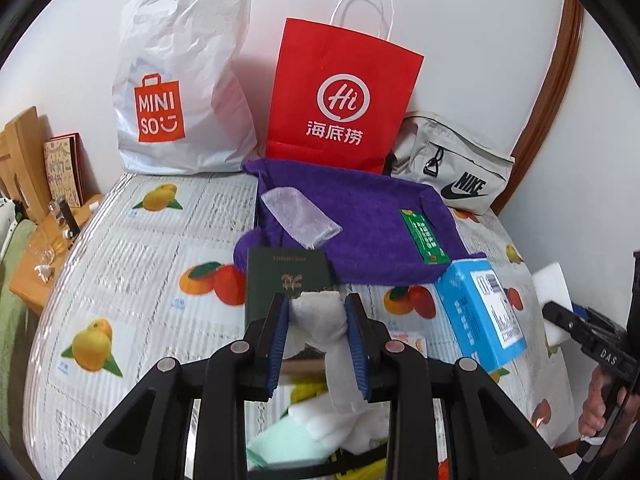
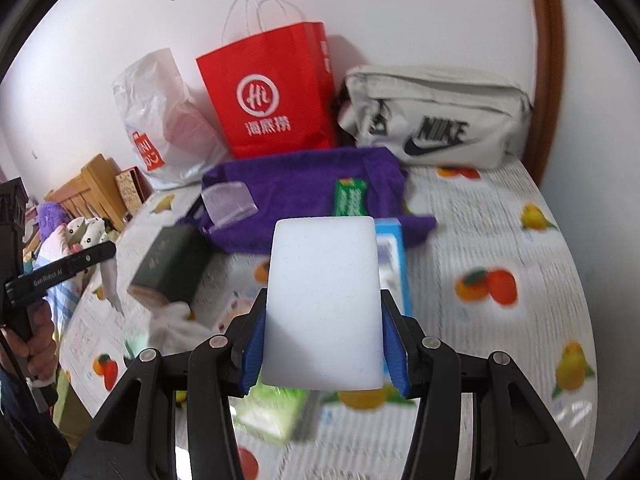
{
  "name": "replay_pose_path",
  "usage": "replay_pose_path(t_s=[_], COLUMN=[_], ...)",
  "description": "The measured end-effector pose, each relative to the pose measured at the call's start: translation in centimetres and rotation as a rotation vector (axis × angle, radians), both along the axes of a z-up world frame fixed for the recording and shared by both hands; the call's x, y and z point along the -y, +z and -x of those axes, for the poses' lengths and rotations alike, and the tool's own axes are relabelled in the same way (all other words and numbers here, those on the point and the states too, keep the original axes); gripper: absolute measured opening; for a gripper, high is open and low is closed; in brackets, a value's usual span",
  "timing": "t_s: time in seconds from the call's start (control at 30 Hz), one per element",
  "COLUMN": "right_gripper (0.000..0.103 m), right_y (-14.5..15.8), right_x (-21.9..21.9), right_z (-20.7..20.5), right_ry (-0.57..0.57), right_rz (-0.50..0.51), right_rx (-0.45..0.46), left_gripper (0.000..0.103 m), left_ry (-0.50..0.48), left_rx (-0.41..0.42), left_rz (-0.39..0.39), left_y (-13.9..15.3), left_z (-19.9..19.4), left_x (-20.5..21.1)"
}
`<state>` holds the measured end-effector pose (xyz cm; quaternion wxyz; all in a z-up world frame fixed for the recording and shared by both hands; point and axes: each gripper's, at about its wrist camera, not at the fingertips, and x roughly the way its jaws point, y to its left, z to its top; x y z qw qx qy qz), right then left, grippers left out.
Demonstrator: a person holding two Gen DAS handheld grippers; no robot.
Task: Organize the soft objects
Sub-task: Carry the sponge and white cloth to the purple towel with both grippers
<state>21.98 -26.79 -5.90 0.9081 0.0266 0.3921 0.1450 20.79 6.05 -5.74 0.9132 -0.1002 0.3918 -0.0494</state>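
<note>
A table [image 1: 132, 264] with a fruit-print cover stands against a white wall. Bags read MINISO [image 1: 160, 108], Hi [image 1: 340, 96] and NIKE [image 1: 460, 176]. The left gripper [image 1: 316, 312] clamps a white cloth [image 1: 324, 320]; the right gripper [image 2: 322, 344] clamps a white sponge [image 2: 324, 300], both above the table.

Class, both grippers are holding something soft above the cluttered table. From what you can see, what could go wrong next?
1. The left gripper pinches only the top of the white cloth; its hanging tail might snag the dark green booklet or other clutter below.
2. The white sponge block in the right gripper hides much of the view ahead, so it could bump the blue box.
</note>
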Motion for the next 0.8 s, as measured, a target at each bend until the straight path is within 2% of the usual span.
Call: replay_pose_path(t_s=[0.33,0.8], right_gripper=[0.050,0.051], right_y=[0.8,-2.4], right_x=[-2.5,-5.5], right_z=[-6.8,-15.6], right_ry=[0.044,0.096], right_rz=[-0.037,-0.020], right_rx=[-0.003,-0.098], left_gripper=[0.027,0.028], left_ry=[0.009,0.040], left_rx=[0.001,-0.039], left_rz=[0.008,-0.002], left_y=[0.5,-1.0], left_z=[-4.3,-12.9], left_x=[-0.9,-0.4])
